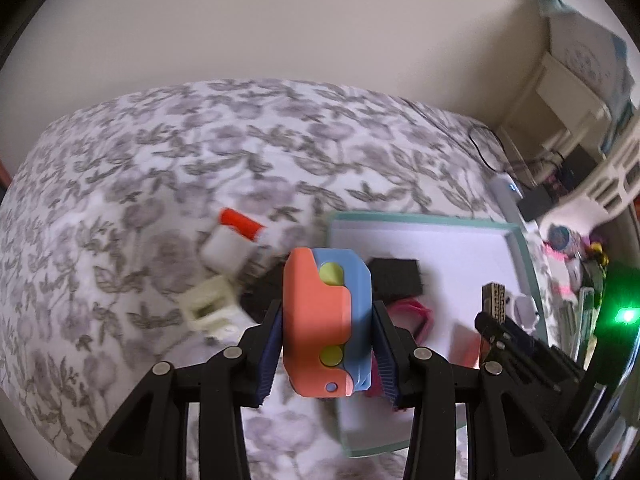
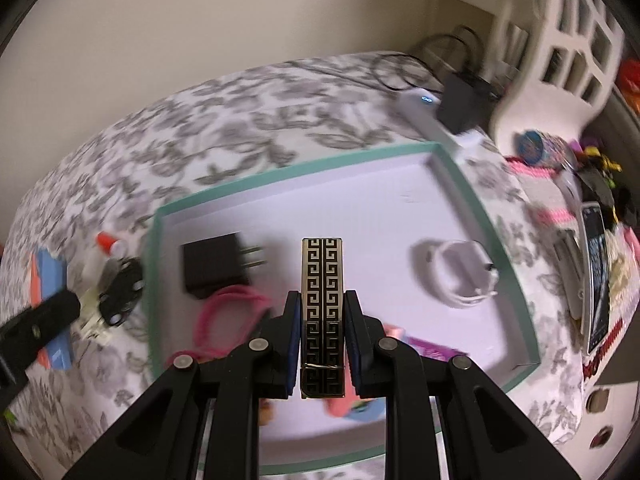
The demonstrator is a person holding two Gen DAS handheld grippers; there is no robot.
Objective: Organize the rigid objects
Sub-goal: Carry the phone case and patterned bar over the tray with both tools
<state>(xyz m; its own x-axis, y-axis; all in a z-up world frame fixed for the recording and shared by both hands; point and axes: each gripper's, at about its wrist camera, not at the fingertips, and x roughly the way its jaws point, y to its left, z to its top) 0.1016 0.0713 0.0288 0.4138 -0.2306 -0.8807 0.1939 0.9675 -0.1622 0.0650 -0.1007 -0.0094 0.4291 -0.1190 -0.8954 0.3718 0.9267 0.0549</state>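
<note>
Clamped between the left gripper's (image 1: 326,344) blue pads is an orange-and-blue toy (image 1: 326,324), upright and seemingly lifted off the floral bedspread (image 1: 120,168). From this left wrist view it hangs over the near left edge of the green-rimmed tray (image 1: 516,240). Behind it, in the tray, sit a black plug (image 1: 396,282) and a pink loop (image 1: 416,314). Left of the tray, on the bedspread, lie a white block (image 1: 224,250), a red-capped tube (image 1: 240,224), a cream piece (image 1: 210,306) and something black, mostly hidden. The right gripper (image 1: 494,316) shows at the right edge, gripping a patterned bar (image 1: 494,298).

From the right wrist view, that gripper (image 2: 323,332) is closed on the bar (image 2: 323,300), black with a gold key pattern, held over the middle of the tray (image 2: 472,184). The plug (image 2: 216,266) and loop (image 2: 228,316) lie to its left, a white cable coil (image 2: 460,272) to its right. Something pink and blue peeks out under the jaws; I cannot tell what. The toy (image 2: 48,292) in the left gripper (image 2: 36,324) shows at far left, outside the rim.

To finish well, I would say each hand should lower its piece onto bare tray floor, the bar between plug and coil, the toy clear of the loop, and release only once it rests flat.
</note>
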